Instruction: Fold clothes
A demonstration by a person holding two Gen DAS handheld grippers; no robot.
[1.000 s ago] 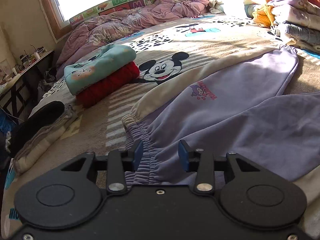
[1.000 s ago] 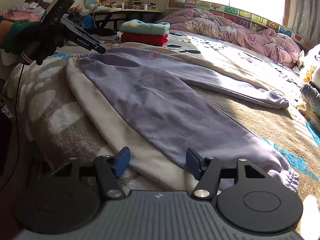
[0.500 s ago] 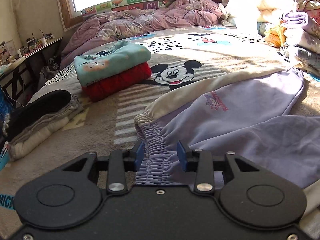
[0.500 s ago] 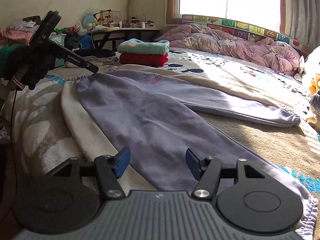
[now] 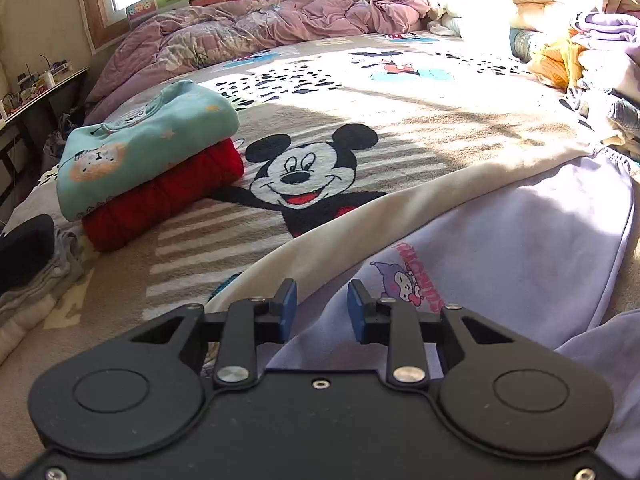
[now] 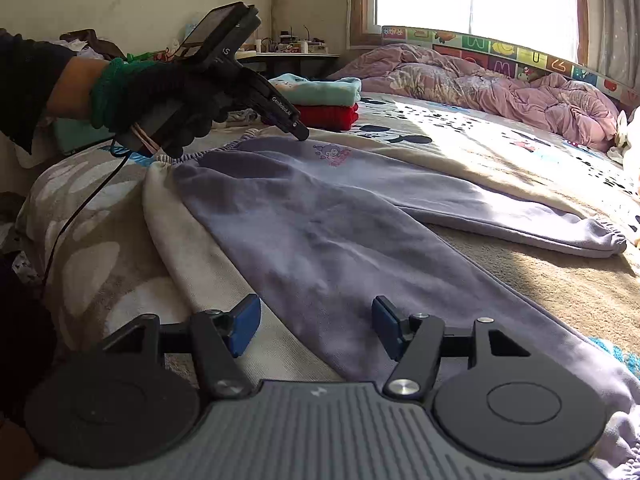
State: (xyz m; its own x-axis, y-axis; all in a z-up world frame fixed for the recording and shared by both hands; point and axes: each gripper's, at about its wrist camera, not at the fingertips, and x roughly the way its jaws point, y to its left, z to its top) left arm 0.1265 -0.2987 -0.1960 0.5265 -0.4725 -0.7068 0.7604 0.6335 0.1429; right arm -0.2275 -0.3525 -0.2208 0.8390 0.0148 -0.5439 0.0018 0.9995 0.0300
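Observation:
Lilac jogging pants (image 6: 320,232) with cream side stripes lie flat on the bed, legs spread apart. They also show in the left wrist view (image 5: 520,248), with a small cartoon print near the waist. My left gripper (image 5: 318,310) is open, hovering just over the pants past the waistband, near the print; in the right wrist view (image 6: 298,132) its tips sit at the fabric. My right gripper (image 6: 316,326) is open wide over the near leg, holding nothing.
A folded teal top (image 5: 148,140) on a folded red knit (image 5: 160,196) stands at the left. A pink duvet (image 5: 260,28) is bunched under the window. Piled clothes (image 5: 592,48) are at the far right. Grey and black garments (image 5: 32,264) lie at the left edge.
My left gripper has moved forward from the elastic waistband onto the upper pants, near the print. My right gripper has shifted along the near leg. Both stay open.

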